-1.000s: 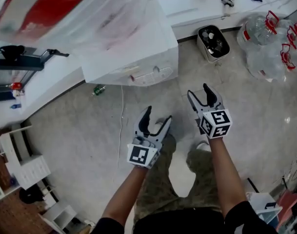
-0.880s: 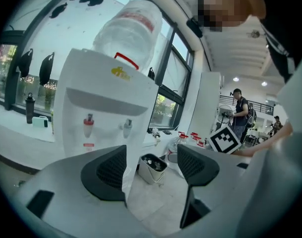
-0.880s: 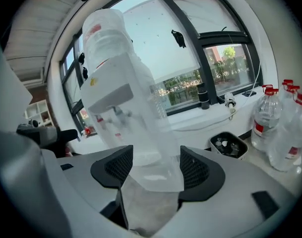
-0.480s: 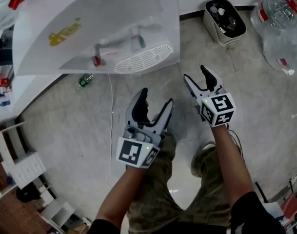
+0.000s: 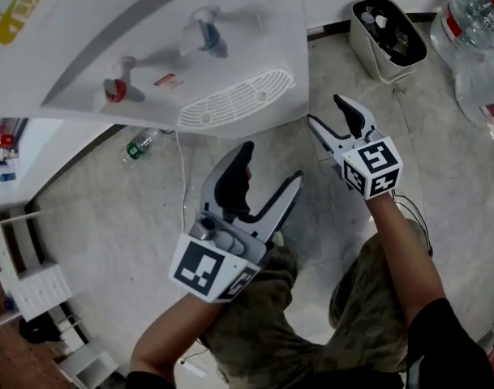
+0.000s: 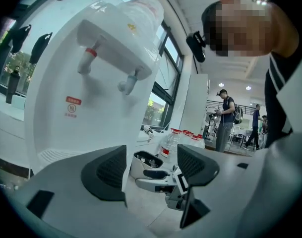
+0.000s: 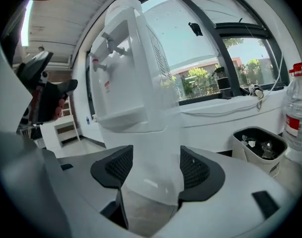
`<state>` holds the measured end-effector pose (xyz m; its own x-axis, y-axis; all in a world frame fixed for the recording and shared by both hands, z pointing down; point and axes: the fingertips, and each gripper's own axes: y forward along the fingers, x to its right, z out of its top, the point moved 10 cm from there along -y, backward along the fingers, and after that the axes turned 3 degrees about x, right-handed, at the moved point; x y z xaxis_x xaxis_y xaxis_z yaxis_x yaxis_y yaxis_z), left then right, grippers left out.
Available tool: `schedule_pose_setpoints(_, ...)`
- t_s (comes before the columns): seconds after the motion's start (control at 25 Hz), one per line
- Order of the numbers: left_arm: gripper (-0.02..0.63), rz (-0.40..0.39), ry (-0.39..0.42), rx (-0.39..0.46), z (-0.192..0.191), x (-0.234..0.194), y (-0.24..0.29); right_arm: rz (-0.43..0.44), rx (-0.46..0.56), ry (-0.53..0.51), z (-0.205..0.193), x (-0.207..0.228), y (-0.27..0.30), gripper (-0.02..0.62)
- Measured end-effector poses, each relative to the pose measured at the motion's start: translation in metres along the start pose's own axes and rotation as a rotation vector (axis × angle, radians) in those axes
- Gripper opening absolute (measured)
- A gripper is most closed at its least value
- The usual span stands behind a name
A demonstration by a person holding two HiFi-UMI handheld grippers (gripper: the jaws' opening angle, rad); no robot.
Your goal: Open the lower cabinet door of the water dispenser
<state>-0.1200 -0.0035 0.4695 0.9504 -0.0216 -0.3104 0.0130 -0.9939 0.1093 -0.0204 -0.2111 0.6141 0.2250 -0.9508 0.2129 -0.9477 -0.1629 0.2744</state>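
Water dispenser (image 5: 247, 23): boxy, glossy white plastic.

Water dispenser (image 5: 149, 47) cut off by head view's top edge, water bottles (image 5: 472, 24) cropped at right, sticker (image 6: 73, 107) print unreadable

A clear stretch of floor (image 5: 109, 209) is left between the water dispenser (image 5: 149, 47) and the two grippers. Above that stretch, the drip grille (image 5: 238, 100) and the taps (image 5: 208, 37) jut out overhead. At the dispenser's left foot a green bottle (image 5: 139, 144) lies on the floor, and a thin cable (image 5: 182, 185) is trailed across the floor from under the cabinet. To the right, passage is narrowed by an open bin (image 5: 390, 70) and by water jugs (image 5: 474, 23) beyond it. A white shelf unit (image 5: 36, 274) is set well apart at the left. The right gripper (image 5: 326, 110) is held near the dispenser's right corner, and the left gripper (image 5: 271, 164) below the grille. Both are held with jaws apart, and only air is seen between them.
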Motion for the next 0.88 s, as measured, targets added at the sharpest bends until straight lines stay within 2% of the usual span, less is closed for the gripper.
schedule_pose_setpoints(0.2, 0.296, -0.001, -0.014, 0.030, 0.007, 0.000, -0.002, 0.093, -0.033, -0.060, -0.023, 0.009, 0.039, 0.262)
schedule_pose_setpoints(0.36, 0.296, -0.005, -0.021, 0.048, 0.016, 0.005, -0.002, 0.107, -0.031, -0.088, -0.037, 0.022, 0.047, 0.262)
schedule_pose_setpoints(0.48, 0.296, 0.016, -0.033, 0.049, 0.023, 0.012, -0.010, 0.153, -0.017, -0.129, -0.039, 0.029, 0.059, 0.262)
schedule_pose_setpoints(0.56, 0.296, 0.027, 0.004, 0.056, 0.028, 0.016, -0.014, 0.195, -0.004, -0.149, -0.031, 0.030, 0.067, 0.262)
schedule_pose_setpoints(0.64, 0.296, 0.041, 0.059, 0.060, 0.026, 0.018, -0.018, 0.224, 0.021, -0.122, -0.025, 0.028, 0.069, 0.262)
schedule_pose_setpoints(0.76, 0.296, 0.037, 0.027, 0.019, 0.013, 0.021, -0.016, 0.260, 0.018, -0.066, -0.029, 0.025, 0.069, 0.262)
schedule_pose_setpoints(0.88, 0.296, 0.008, 0.081, -0.003, 0.003, 0.025, -0.002, 0.265, -0.004, -0.027, -0.029, 0.028, 0.066, 0.262)
